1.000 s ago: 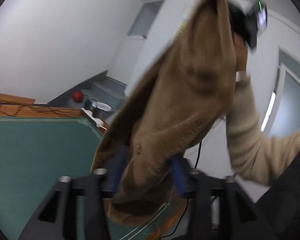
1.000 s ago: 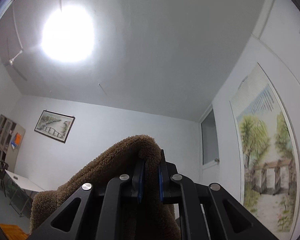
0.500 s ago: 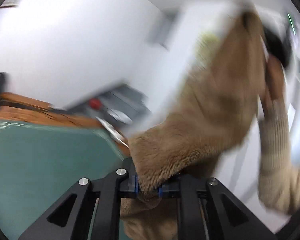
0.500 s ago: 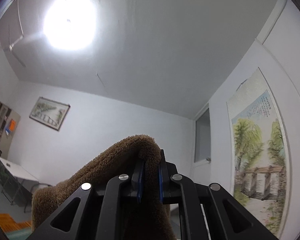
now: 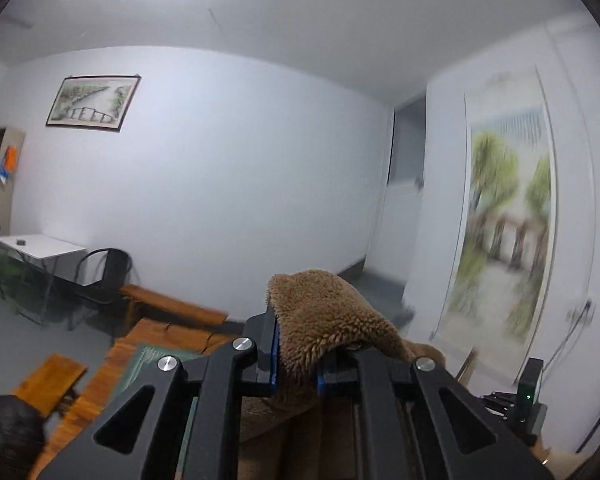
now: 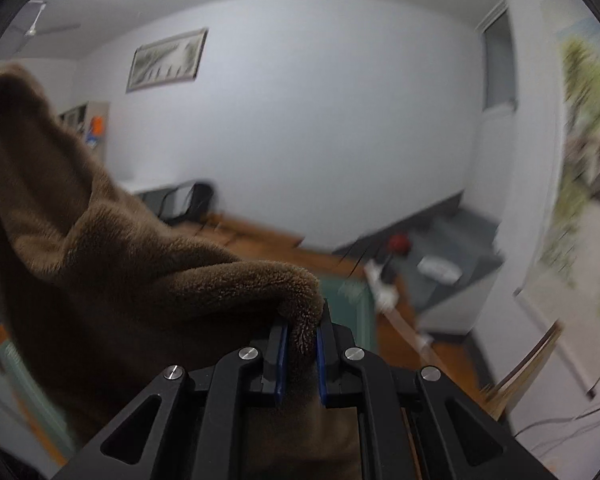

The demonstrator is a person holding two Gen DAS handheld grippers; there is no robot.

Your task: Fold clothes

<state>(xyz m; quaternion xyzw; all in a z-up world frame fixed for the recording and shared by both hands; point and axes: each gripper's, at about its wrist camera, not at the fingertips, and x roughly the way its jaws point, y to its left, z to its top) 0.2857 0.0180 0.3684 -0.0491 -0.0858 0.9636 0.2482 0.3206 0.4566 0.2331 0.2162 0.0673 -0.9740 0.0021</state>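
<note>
Left view: my left hand-held gripper (image 5: 296, 364), spread around the brown fleece garment (image 5: 324, 320) a second ago, now pinches a fold of it, swung up toward the far wall.

Right view: my right hand-held gripper (image 6: 302, 354) keeps pinching the garment (image 6: 112, 264) and has dropped toward the green tabletop (image 6: 356, 300). With two grips, I reckon I can spread it.

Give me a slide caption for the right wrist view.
Right gripper shut on a fold of brown fleece garment, which rises up left before a blurred white-walled room.

Both grippers' jaws clamped tight
</note>
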